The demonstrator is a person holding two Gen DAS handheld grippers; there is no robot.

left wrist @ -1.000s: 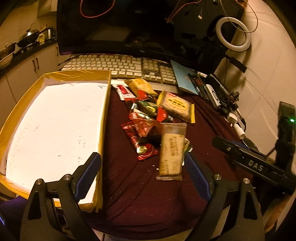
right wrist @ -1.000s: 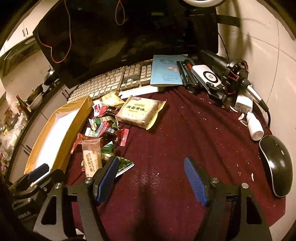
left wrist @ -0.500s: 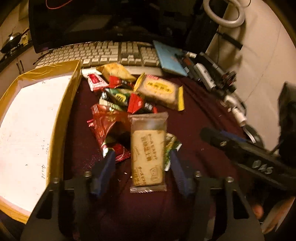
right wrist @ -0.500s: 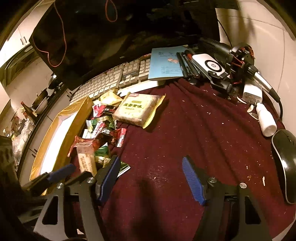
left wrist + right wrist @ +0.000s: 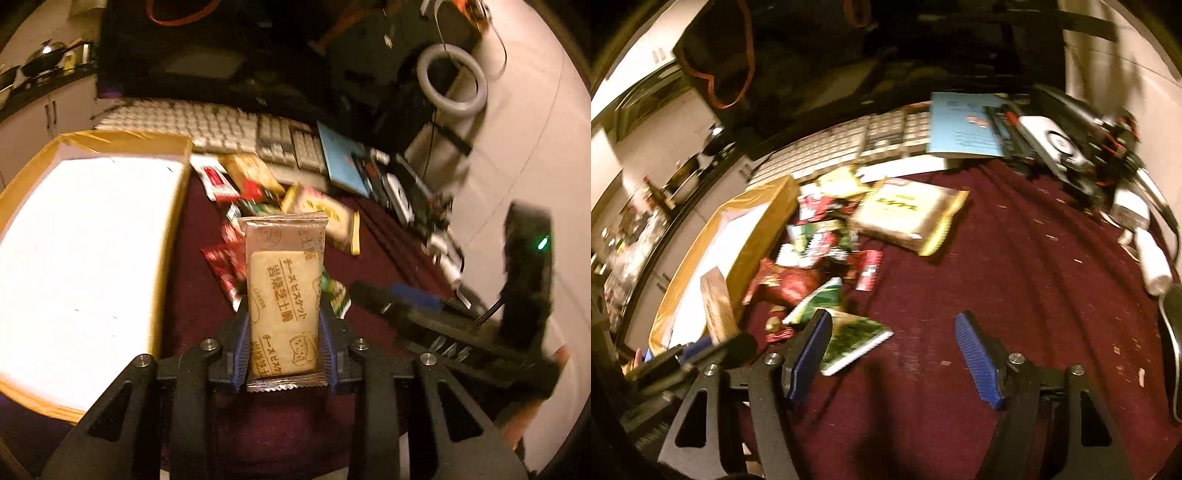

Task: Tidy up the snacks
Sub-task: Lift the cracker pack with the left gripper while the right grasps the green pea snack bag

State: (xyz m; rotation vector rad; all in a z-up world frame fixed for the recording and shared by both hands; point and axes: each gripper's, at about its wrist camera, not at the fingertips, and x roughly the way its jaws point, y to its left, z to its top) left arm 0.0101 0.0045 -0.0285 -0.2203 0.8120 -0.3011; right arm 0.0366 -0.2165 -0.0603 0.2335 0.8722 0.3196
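Note:
A brown cheese-biscuit pack [image 5: 282, 295] stands upright between the blue pads of my left gripper [image 5: 284, 306]. The jaws are closing and the pads press its two long edges. The right wrist view shows the same pack [image 5: 716, 306] held off the cloth beside the box. The remaining snacks [image 5: 251, 192] lie piled on the maroon cloth, among them a yellow-edged cracker pack [image 5: 908, 218], a red packet [image 5: 786, 284] and a green packet [image 5: 853, 336]. A gold-rimmed box with a white floor [image 5: 173, 229] sits left of the pile. My right gripper [image 5: 892, 317] is open over bare cloth, its left finger over the green packet.
A keyboard [image 5: 207, 125] and a dark monitor stand behind the pile. A blue booklet [image 5: 964, 125], pens and electronics crowd the back right. A white bottle [image 5: 1152, 262] and a black mouse [image 5: 1174, 339] lie at the right edge. A ring light [image 5: 452, 79] stands by the wall.
My left gripper came forward over the biscuit pack, narrowed its jaws onto it and raised it off the pile. The right gripper drifted slightly toward the snacks, still open.

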